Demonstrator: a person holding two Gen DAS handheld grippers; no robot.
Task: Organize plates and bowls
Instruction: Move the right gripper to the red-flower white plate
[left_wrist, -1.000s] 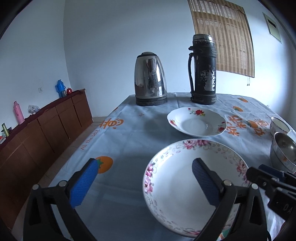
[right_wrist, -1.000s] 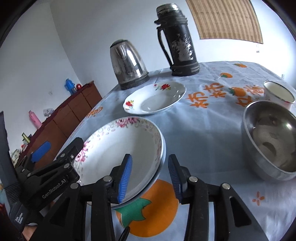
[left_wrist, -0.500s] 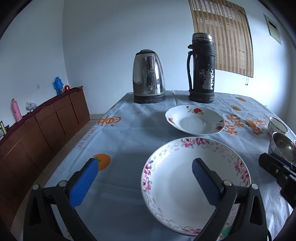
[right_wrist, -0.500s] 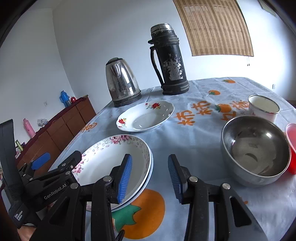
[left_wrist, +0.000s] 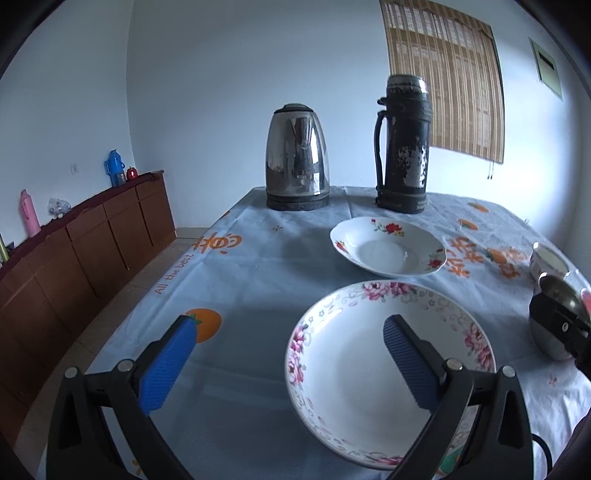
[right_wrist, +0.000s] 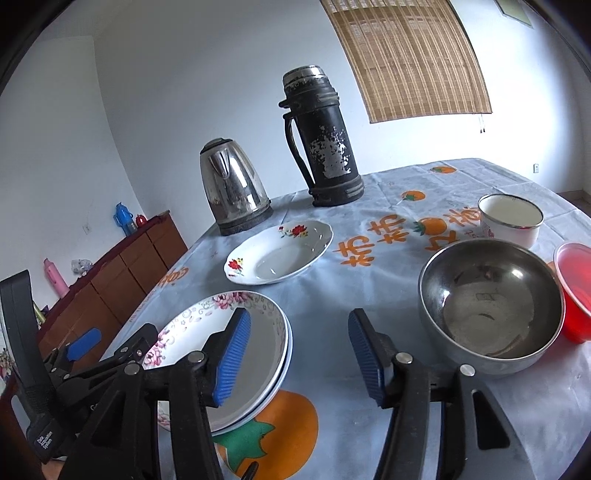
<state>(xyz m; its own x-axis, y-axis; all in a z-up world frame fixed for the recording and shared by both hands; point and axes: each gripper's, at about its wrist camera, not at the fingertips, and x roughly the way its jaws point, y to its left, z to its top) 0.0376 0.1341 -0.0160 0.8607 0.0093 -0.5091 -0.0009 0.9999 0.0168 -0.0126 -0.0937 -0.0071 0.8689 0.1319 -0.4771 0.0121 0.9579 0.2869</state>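
Observation:
A pink-flowered plate (left_wrist: 351, 369) tops a short stack (right_wrist: 258, 339) on the tablecloth. My left gripper (left_wrist: 286, 363) hovers open just before it, its right finger over the plate's bowl and its left finger over bare cloth. A red-flowered plate (left_wrist: 388, 247) lies alone further back. In the right wrist view my right gripper (right_wrist: 299, 356) hangs above the stack's right rim; its jaws are opening and the pads touch nothing. A steel bowl (right_wrist: 487, 306) sits to its right.
A steel kettle (left_wrist: 297, 166) and a black thermos (left_wrist: 402, 147) stand at the table's far side. An enamel cup (right_wrist: 509, 218) and a red plastic bowl (right_wrist: 576, 284) sit at the right. A brown sideboard (left_wrist: 92, 240) runs along the left wall.
The right gripper has drawn back and up from the stack's rim, and its jaws have widened. The left gripper has stayed where it was.

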